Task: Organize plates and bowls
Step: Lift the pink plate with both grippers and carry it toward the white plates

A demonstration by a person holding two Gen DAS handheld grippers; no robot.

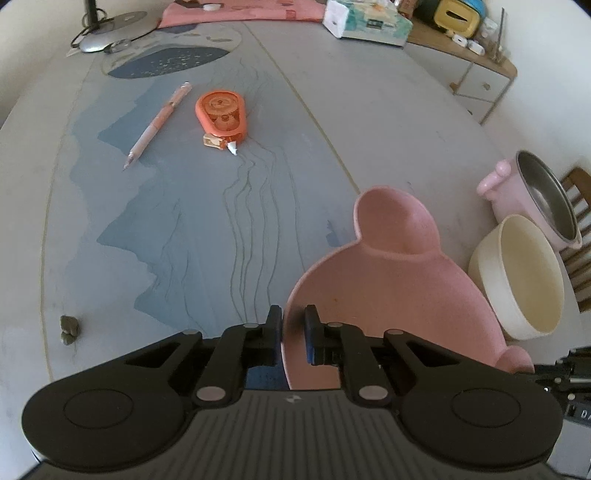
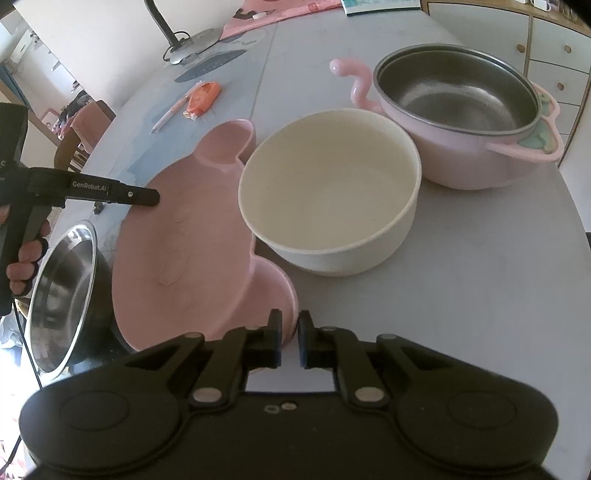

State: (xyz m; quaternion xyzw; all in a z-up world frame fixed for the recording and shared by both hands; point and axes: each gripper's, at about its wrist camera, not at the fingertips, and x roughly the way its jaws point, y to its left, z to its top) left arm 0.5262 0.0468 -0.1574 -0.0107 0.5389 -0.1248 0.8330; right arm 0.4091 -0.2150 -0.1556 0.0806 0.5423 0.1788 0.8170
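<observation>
A pink bear-shaped plate [image 2: 192,236] is lifted at a tilt, held from two sides. My left gripper [image 1: 293,317] is shut on its left rim, and in the right wrist view this left gripper [image 2: 151,197] reaches in from the left. My right gripper [image 2: 290,321] is shut on the rim of the plate's near ear. A cream bowl [image 2: 328,199] stands on the table just right of the plate. Behind it sits a pink pot with a steel liner [image 2: 458,110]. A steel bowl [image 2: 62,295] lies partly under the plate's left side.
On the grey-blue table [image 1: 184,221] lie a pink pen [image 1: 159,125] and an orange correction-tape roller [image 1: 221,114]. At the far edge are a tissue box [image 1: 365,22] and a lamp base [image 1: 110,29]. A wooden chair [image 1: 580,221] stands at the right edge.
</observation>
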